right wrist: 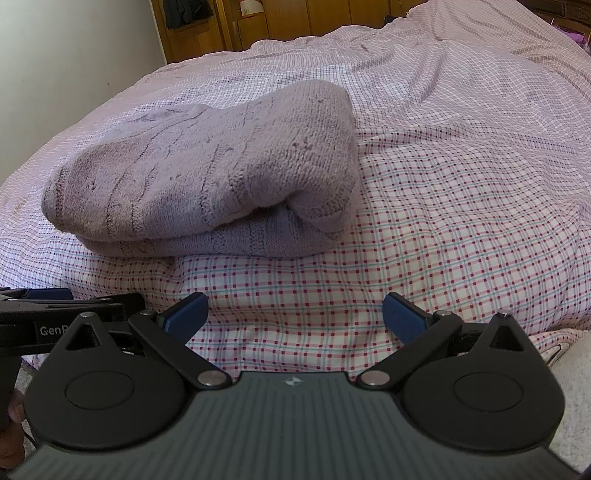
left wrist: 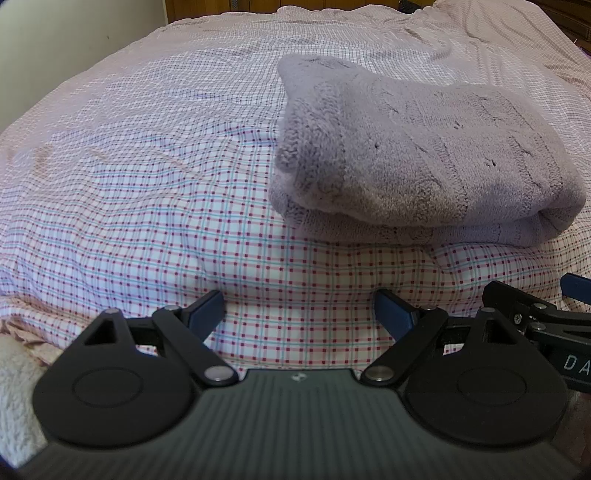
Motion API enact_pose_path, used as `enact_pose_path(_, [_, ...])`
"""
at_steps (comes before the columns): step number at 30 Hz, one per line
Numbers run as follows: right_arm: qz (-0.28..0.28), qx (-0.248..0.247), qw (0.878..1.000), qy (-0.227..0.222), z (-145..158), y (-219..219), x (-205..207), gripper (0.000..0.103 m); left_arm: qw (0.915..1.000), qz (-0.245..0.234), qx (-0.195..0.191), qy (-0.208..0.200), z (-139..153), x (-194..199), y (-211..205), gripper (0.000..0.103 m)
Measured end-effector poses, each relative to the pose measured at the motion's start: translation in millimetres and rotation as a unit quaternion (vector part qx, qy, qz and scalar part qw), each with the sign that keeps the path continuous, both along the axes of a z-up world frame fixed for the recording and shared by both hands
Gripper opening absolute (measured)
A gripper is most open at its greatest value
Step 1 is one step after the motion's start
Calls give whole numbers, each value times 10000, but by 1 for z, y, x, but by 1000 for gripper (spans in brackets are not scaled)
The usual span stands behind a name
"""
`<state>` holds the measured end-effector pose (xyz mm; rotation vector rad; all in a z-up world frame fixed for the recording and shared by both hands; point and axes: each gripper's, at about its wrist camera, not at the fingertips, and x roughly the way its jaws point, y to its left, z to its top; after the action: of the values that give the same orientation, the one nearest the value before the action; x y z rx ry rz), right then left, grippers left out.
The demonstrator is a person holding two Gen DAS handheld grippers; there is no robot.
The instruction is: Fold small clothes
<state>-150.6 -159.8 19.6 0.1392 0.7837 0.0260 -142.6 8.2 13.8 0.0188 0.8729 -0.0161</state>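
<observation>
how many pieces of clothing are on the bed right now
1. A folded purple knit garment lies on the checked bedsheet, ahead of both open grippers and between them. Whether the bundle holds another piece inside cannot be told.

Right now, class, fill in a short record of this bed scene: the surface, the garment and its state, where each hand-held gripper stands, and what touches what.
surface: bed with checked sheet
garment: lilac knitted garment, folded into a thick bundle, lying on the sheet
left hand-held gripper: open, empty, near edge of bed, short of the garment
right hand-held gripper: open, empty, beside the left one, short of the garment
contact: neither gripper touches the garment
background: wooden furniture beyond the bed
</observation>
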Motion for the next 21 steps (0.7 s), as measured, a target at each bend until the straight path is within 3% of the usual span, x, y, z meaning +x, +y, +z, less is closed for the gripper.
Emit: enact_pose_path(21, [1,-12,10000,-2,0,1,0,103,10000,5,15,20,-6,2,-2,90])
